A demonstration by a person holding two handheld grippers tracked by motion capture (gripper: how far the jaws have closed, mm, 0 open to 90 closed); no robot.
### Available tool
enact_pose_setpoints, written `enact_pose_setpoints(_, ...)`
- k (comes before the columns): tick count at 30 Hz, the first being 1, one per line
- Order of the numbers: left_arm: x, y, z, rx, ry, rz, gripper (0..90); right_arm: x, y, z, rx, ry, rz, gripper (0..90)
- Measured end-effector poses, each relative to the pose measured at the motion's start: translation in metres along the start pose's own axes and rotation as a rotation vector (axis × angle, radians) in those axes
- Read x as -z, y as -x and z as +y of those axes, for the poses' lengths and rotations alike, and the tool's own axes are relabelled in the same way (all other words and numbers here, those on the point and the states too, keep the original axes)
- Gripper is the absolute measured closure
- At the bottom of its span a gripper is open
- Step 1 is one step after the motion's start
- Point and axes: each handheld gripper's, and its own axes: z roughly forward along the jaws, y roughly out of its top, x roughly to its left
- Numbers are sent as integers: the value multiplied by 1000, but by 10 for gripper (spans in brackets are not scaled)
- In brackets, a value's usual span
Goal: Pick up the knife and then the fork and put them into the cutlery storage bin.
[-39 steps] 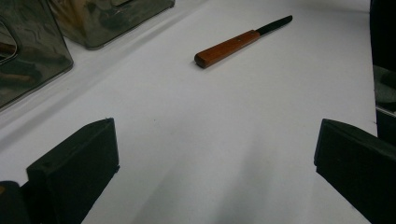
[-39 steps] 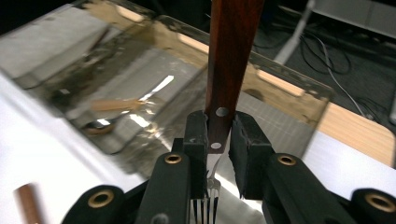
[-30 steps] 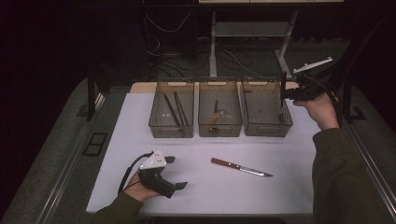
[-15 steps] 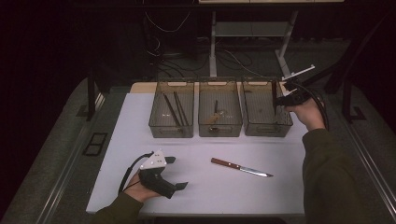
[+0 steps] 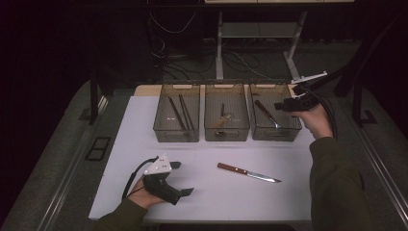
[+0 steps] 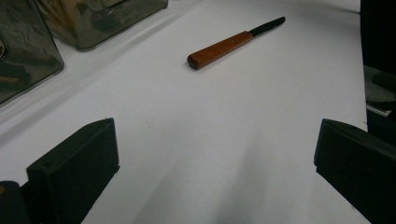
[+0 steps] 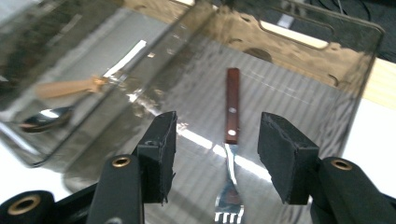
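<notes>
Cutlery is being sorted by kind into three smoky clear bins set in a row at the far edge of the white mat (image 5: 144,144). The right bin (image 5: 294,130) serves as the landmark.

The right gripper (image 5: 281,106) is held over the right bin, tilted down into it. Its jaws have just been opening, and they now stand apart with nothing pressed between the pads. The fork (image 7: 231,154) lies flat on the floor of the bin below them, which suggests that it is judged already delivered.

The middle bin (image 5: 227,130), just left of the right bin, holds a spoon (image 7: 44,117). The left bin (image 5: 176,132), beyond it, holds dark chopsticks (image 5: 179,113).

The knife (image 5: 247,172) lies on the mat in front of the right bin, toward its left, apart from all three bins and ungripped.

The left gripper (image 5: 184,178) rests low on the mat, well to the near left of the right bin, its jaws wide apart and empty, apparently waiting.

The right gripper view alone resolves the fork's tines and its riveted wooden handle. The left gripper view gives the knife's orange-brown handle (image 6: 219,49) close up. The overall layout is supplied by the high view.
</notes>
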Motion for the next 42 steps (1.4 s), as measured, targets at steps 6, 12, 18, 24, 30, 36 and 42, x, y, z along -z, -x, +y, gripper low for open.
enact_pose_setpoints(6,0,0,0,-1,0,0,0,16,-18,-11,27,61,76,443)
enact_pose_setpoints(12,0,1,0,-8,-7,2,0,30,-42,-24,83,82,139,429)
enact_pose_setpoints(18,0,1,-1,-21,-10,5,0,33,-65,-41,138,68,192,420)
enact_pose_setpoints(24,1,0,-2,-20,-7,-6,0,28,-86,-56,184,31,247,420)
enact_pose_setpoints(30,2,-2,-3,-8,1,-4,0,18,-110,-66,285,-49,282,432)
enact_pose_setpoints(36,1,-2,-3,-10,2,-8,0,8,-133,-71,380,-153,316,445)
enact_pose_setpoints(42,1,-2,-3,-15,-2,-8,0,-5,-148,-76,458,-226,305,459)
